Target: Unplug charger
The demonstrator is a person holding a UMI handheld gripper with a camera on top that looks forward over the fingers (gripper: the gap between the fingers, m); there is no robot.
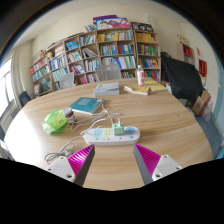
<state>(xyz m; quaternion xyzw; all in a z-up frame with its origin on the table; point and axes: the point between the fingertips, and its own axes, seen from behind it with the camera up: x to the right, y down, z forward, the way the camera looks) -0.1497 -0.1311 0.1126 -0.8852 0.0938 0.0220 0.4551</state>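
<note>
A white power strip [110, 133] lies on the round wooden table [150, 120] just ahead of my fingers. A small charger plug [118, 125] stands plugged into its top. A white cable [58, 155] runs from the strip's left end toward my left finger. My gripper [113, 160] is open and empty, its magenta pads [80, 156] spread wide, with bare tabletop between them. The strip lies beyond the fingertips, not between them.
A green object [55, 122] and a teal book [87, 104] lie left and behind the strip. More books [108, 88] and papers [148, 88] sit at the far side. Bookshelves [100, 55] line the back wall. A dark chair [183, 78] stands at right.
</note>
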